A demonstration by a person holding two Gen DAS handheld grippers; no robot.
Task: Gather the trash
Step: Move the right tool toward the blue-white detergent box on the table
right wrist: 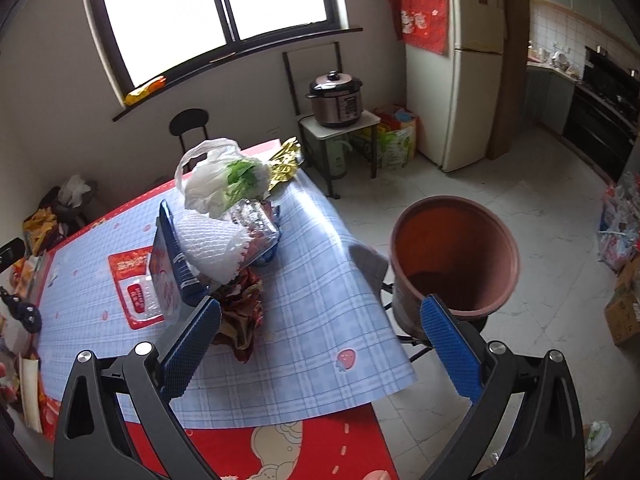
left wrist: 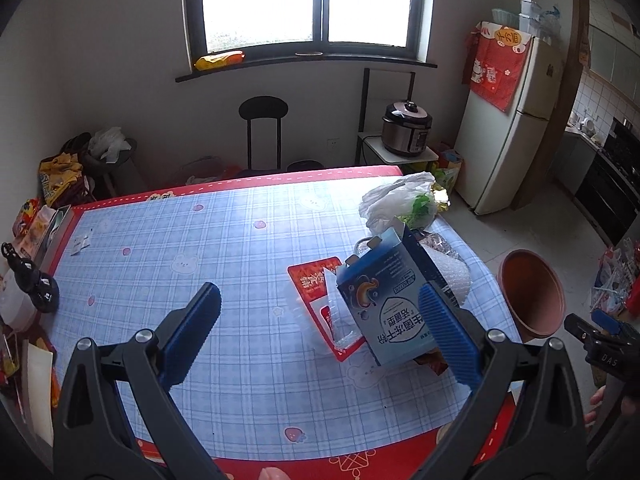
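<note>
A blue and white carton (left wrist: 384, 304) stands on the table among other trash: a red blister pack (left wrist: 320, 300), white foam netting (right wrist: 212, 244), a crumpled brown wrapper (right wrist: 240, 312) and a white plastic bag with greens (right wrist: 224, 184). My left gripper (left wrist: 320, 336) hovers open over the table, its right pad just in front of the carton. My right gripper (right wrist: 320, 344) is open above the table's right edge, between the wrapper and a terracotta-coloured bin (right wrist: 452, 256) that stands beside the table. Nothing is held by either.
The table has a blue checked cloth (left wrist: 200, 240) with a red border. A black stool (left wrist: 262, 128) stands under the window. A rice cooker (right wrist: 336, 98) sits on a small stand, next to a fridge (right wrist: 460, 64). Clutter lines the table's left side (left wrist: 32, 264).
</note>
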